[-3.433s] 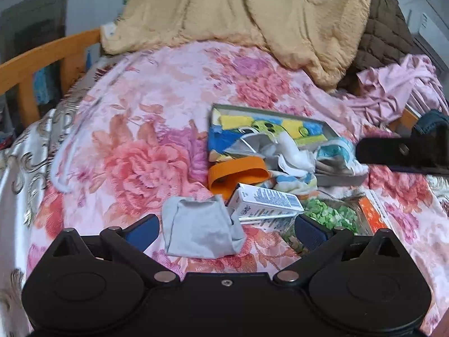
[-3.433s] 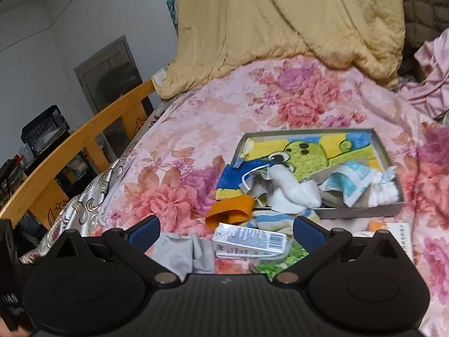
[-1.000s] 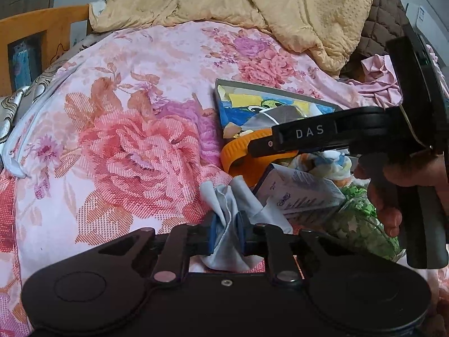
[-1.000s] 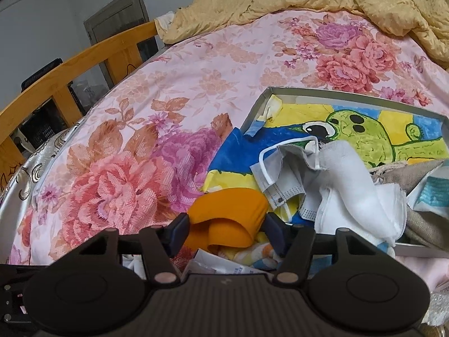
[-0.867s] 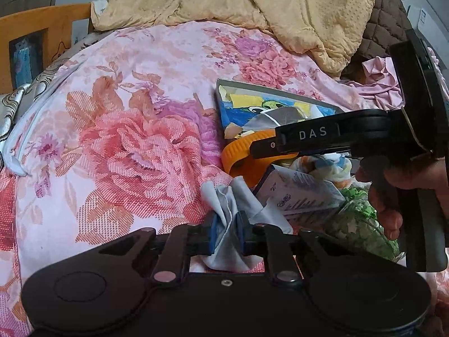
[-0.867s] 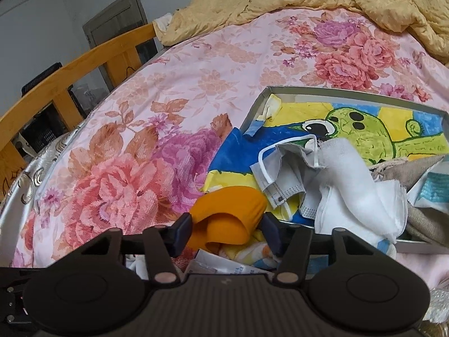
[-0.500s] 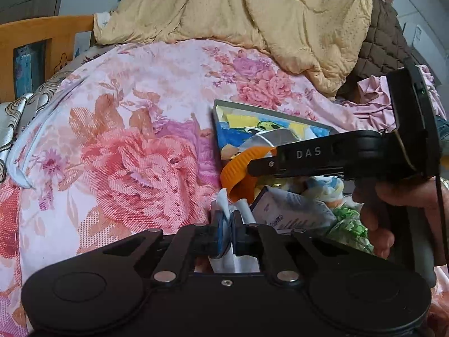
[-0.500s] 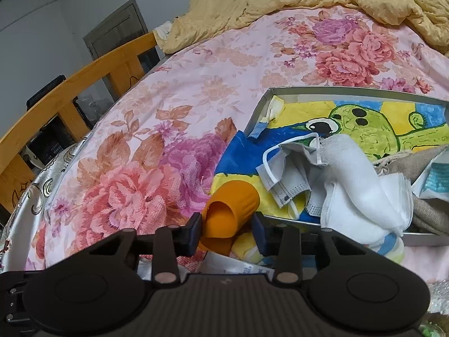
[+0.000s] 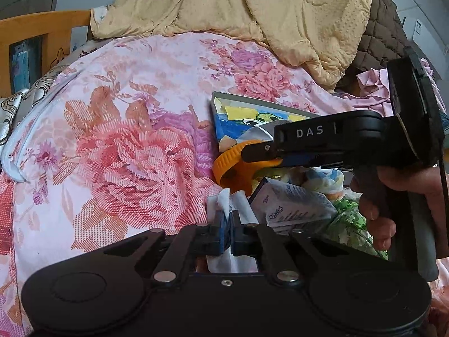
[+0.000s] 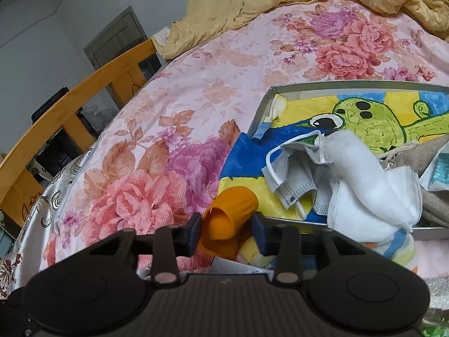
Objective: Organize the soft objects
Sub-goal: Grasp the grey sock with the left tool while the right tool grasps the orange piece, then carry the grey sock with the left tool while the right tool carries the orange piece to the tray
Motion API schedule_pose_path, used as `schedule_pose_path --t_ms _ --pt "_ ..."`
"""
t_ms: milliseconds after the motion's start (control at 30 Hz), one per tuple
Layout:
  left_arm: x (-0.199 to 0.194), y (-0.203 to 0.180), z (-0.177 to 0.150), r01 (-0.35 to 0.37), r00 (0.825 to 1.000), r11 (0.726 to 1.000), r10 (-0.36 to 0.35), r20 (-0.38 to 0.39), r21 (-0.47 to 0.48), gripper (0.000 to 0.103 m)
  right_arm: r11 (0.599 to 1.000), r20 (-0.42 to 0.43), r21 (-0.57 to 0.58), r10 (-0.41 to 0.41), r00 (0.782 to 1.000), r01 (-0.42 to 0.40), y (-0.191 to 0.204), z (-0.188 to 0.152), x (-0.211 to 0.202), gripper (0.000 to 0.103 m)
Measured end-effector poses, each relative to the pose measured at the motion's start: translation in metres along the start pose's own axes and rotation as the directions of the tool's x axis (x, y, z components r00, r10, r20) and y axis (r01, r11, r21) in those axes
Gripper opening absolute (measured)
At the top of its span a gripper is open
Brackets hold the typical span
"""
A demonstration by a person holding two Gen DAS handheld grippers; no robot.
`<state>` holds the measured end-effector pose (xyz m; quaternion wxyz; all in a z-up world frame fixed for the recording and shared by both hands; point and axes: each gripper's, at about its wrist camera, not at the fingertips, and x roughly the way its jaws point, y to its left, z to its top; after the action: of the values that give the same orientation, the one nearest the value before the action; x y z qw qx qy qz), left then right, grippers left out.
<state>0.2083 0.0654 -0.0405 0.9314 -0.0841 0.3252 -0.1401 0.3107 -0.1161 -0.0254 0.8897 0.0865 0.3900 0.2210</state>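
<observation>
My left gripper [image 9: 228,231] is shut on a pale grey cloth [image 9: 234,205], which bunches up above the pads and hangs below them. My right gripper [image 10: 226,233] is closed around an orange knit cuff [image 10: 231,212] and holds it just over the near left corner of the grey tray [image 10: 259,112]. In the left wrist view the right gripper [image 9: 259,156] reaches in from the right with the orange cuff [image 9: 228,165] in its tips. The tray, lined with a frog drawing, holds a face mask [image 10: 291,179], a white cloth [image 10: 364,185] and other fabrics.
A white carton [image 9: 291,205] and a green patterned bag [image 9: 348,224] lie on the floral bedspread [image 9: 118,146] near the grippers. A yellow blanket [image 9: 252,14] is heaped at the far end. A wooden bed rail [image 10: 64,106] runs along the left.
Both grippers closed: the left pinched the grey cloth and lifted it off the bedspread, the right narrowed onto the orange cuff and raised it slightly toward the tray.
</observation>
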Motion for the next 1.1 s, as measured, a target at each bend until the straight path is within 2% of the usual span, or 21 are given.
schedule_pose_path --t_ms 67,133,433,667,867,1100 --pt "0.0 0.0 0.0 0.005 1.0 1.0 -0.005 0.004 0.001 0.002 1.0 0.007 -0.012 0.001 1.0 -0.001 0.003 0.0 -0.002 0.033" --pt "0.0 0.0 0.0 0.007 1.0 1.0 -0.007 0.01 0.005 0.002 1.0 0.015 -0.027 0.001 1.0 0.0 0.006 0.0 -0.004 0.021" --pt "-0.004 -0.001 0.003 -0.007 1.0 1.0 0.007 0.02 -0.002 0.002 0.997 0.023 -0.078 0.0 1.0 0.002 0.015 -0.003 -0.011 0.008" --pt "-0.005 -0.003 0.004 -0.007 0.999 1.0 0.007 0.033 0.015 0.001 0.995 0.041 -0.103 0.006 0.999 -0.002 0.019 -0.004 -0.016 0.005" --pt "-0.014 -0.005 0.005 0.009 0.995 1.0 -0.012 0.101 0.029 0.001 0.992 0.082 -0.125 0.024 0.996 -0.013 0.024 -0.002 -0.031 0.004" --pt "-0.023 -0.009 0.009 -0.009 0.988 0.999 0.002 0.151 0.039 0.001 0.993 0.142 -0.119 0.043 0.989 -0.026 0.017 0.001 -0.056 0.003"
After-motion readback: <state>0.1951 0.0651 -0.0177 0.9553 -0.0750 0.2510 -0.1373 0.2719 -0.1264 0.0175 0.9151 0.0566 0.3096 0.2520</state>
